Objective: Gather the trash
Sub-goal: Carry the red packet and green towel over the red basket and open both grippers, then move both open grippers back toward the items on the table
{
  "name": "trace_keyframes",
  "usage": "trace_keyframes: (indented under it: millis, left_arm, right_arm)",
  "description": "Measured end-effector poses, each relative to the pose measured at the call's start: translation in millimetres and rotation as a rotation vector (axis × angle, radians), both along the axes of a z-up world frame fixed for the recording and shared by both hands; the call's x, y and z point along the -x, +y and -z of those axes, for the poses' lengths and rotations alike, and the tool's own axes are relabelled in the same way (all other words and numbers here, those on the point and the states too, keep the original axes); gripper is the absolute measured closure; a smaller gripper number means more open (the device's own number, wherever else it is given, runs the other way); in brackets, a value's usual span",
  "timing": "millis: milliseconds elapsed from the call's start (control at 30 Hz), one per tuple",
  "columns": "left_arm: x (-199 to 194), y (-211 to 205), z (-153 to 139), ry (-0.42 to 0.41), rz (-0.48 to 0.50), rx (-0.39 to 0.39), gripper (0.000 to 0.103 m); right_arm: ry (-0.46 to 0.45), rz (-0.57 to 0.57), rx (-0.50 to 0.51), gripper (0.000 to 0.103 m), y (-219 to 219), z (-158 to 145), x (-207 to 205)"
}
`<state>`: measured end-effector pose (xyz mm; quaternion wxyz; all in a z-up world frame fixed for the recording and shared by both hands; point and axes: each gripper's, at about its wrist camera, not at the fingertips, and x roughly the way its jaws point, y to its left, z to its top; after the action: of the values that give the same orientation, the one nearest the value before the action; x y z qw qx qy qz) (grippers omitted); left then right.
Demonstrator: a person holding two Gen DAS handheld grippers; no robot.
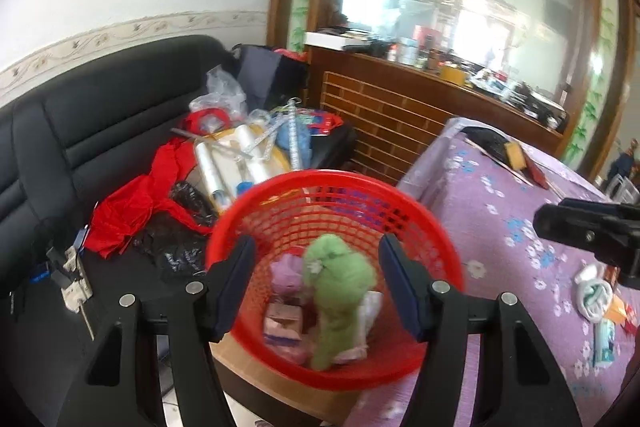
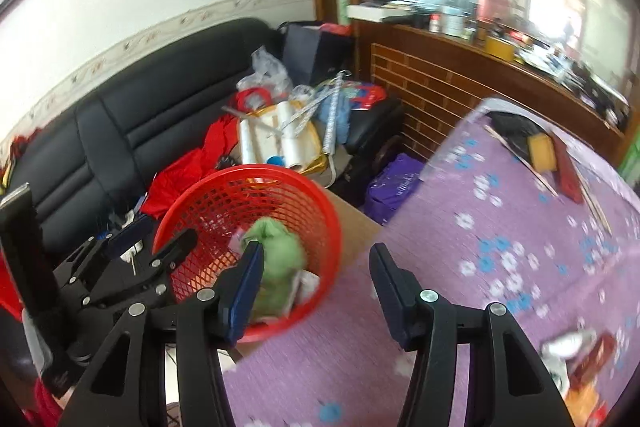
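Observation:
A red mesh basket (image 1: pixel 384 191) stands on a wooden surface at the table's edge and holds a green crumpled wad (image 1: pixel 340 283), pink paper and small cartons. My left gripper (image 1: pixel 316 267) hangs open just over the basket; the green wad lies below its fingers, which do not touch it. Seen from the right wrist, the basket (image 2: pixel 240 173) and the green wad (image 2: pixel 280 255) are at lower left. My right gripper (image 2: pixel 316 267) is open and empty over the basket's rim and the table edge. A white wrapper (image 2: pixel 568 343) and a red packet (image 2: pixel 596 351) lie on the tablecloth at the right.
The purple flowered tablecloth (image 2: pixel 460 267) covers the table on the right, with a yellow block (image 2: pixel 542 147) and sticks at its far end. A black sofa (image 1: pixel 100 131) on the left is piled with red cloth, plastic rolls and bags. A purple bag (image 2: pixel 396 187) sits on the floor by the wooden cabinet (image 1: pixel 400 107).

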<state>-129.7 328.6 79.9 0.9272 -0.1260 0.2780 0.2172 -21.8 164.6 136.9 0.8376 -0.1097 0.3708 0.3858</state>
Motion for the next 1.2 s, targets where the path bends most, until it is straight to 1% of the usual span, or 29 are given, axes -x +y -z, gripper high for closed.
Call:
trace_keyframes:
  millis: [167,367,467,533,600,700,767,833,933,1000,1033,1067,1100,1133,1167,1200]
  left_arm:
    - [-8,-40,-4,0.010,0.089,-0.026,0.040]
    - [-22,-95,-3,0.045,0.201,-0.048,0.040]
    - [-26,-118,-2,0.058,0.247,-0.063,0.039]
    - [-30,-136,0,0.072,0.289,-0.073,0.039]
    - [-35,-151,2,0.086,0.324,-0.077,0.039]
    - [-40,-173,4,0.109,0.372,-0.083,0.038]
    - [-43,-185,5,0.123,0.399,-0.088,0.038]
    - [-47,-198,6,0.136,0.432,-0.090,0.038]
    - [-53,-214,6,0.158,0.461,-0.099,0.035]
    - [-57,-222,5,0.169,0.479,-0.094,0.034]
    - [-59,-227,4,0.174,0.490,-0.089,0.034]
    - [-63,-231,3,0.179,0.499,-0.083,0.033]
    - [-66,-233,3,0.183,0.504,-0.077,0.033]
    - [-70,-237,2,0.189,0.514,-0.063,0.033]
    - [-74,-241,2,0.194,0.522,-0.050,0.033]
    - [-80,-246,2,0.200,0.533,-0.026,0.033]
  right_arm:
    - [0.007,0.070,-0.020,0.044,-54,3,11]
    - [0.032,0.191,-0.047,0.043,-128,13,16]
    - [0.012,0.277,-0.048,0.044,-169,16,12]
    - [-0.007,0.356,-0.039,0.043,-199,18,5]
    - [-0.016,0.447,-0.027,0.035,-230,21,-6]
    - [0.004,0.562,-0.037,0.032,-273,27,-29]
    - [0.033,0.609,-0.017,0.031,-291,35,-45]
    - [0.058,0.629,0.000,0.032,-301,46,-60]
    - [0.078,0.623,0.012,0.032,-302,61,-80]
    - [0.100,0.600,0.008,0.032,-298,71,-90]
    - [0.110,0.590,0.006,0.033,-295,76,-93]
    - [0.113,0.585,0.002,0.038,-294,79,-95]
    - [0.114,0.569,-0.013,0.046,-294,81,-96]
    - [0.113,0.555,-0.029,0.051,-293,82,-97]
    - [0.110,0.541,-0.054,0.064,-295,81,-95]
    - [0.104,0.535,-0.064,0.073,-296,80,-94]
